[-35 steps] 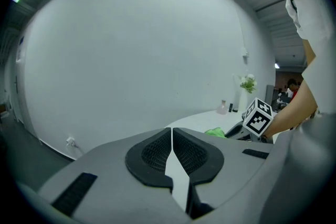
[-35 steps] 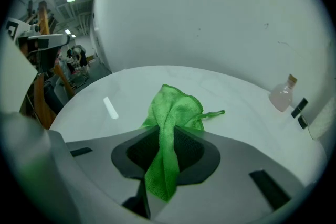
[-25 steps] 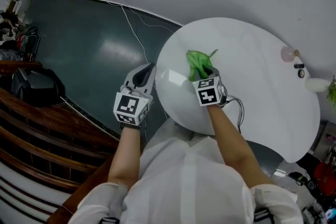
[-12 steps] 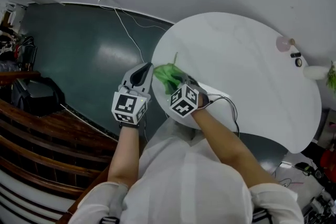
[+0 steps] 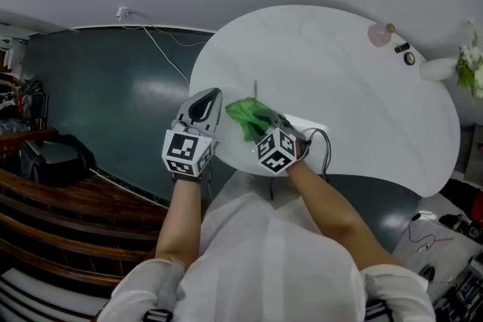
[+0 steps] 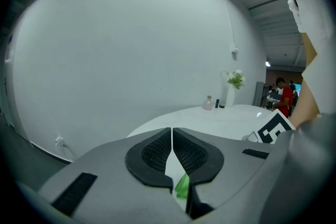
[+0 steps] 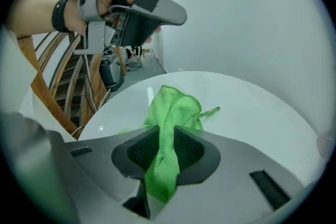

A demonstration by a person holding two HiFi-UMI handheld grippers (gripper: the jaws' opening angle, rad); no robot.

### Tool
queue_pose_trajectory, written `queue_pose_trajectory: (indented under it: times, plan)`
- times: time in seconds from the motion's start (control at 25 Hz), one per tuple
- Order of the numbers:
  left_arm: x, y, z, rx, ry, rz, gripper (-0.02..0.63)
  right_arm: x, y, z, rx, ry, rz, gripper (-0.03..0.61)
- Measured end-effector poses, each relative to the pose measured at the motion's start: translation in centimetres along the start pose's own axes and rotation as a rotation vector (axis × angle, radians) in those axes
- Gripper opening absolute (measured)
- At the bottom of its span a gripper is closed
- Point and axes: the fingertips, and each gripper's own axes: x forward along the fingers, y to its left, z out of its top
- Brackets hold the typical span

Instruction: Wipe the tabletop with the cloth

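A green cloth [image 5: 247, 115] lies bunched on the white oval tabletop [image 5: 355, 87] near its front left edge. My right gripper [image 5: 260, 128] is shut on the green cloth [image 7: 169, 134], which hangs out ahead of the jaws onto the table [image 7: 247, 113]. My left gripper [image 5: 207, 106] hovers just left of the cloth, off the table's edge, with its jaws shut and nothing between them. In the left gripper view the left gripper [image 6: 172, 147] points across the tabletop [image 6: 220, 118], and a sliver of green cloth [image 6: 182, 186] shows below the jaws.
At the table's far right stand a small pink bottle [image 5: 379, 32], a dark small object [image 5: 410, 57] and a white vase with flowers [image 5: 445, 65]. A white cable [image 5: 155, 49] runs over the dark green floor [image 5: 113, 109]. A wooden stair railing [image 5: 75, 207] lies at left.
My right gripper has dragged the cloth from the table's middle toward the front left edge, ending close beside the left gripper. The left gripper has stayed nearly still.
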Motion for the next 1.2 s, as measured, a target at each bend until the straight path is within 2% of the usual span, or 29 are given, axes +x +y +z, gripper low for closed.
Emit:
queue_pose_trajectory:
  times: [0.48,0.68,0.96,1.2]
  plan:
    - [3.6,-11.4,1.8,0.045,0.008,-0.128,0.025,-13.8,-12.7,-15.7,0.440,0.038,-0.350,0.080]
    - [3.8,-15.2,2.2,0.054,0.002,-0.137,0.025,-20.8,-15.7,-23.7,0.559,0.057,-0.485,0.080]
    - [2.3,-19.2,1.3,0.047,-0.005,-0.101,0.025,-28.3,-15.2,-32.3,0.675,0.087,-0.607,0.080]
    - [-0.8,-20.8,-0.3,0.026,0.007,-0.040,0.025,-30.0,-12.3,-34.1,0.711,0.087,-0.615,0.080]
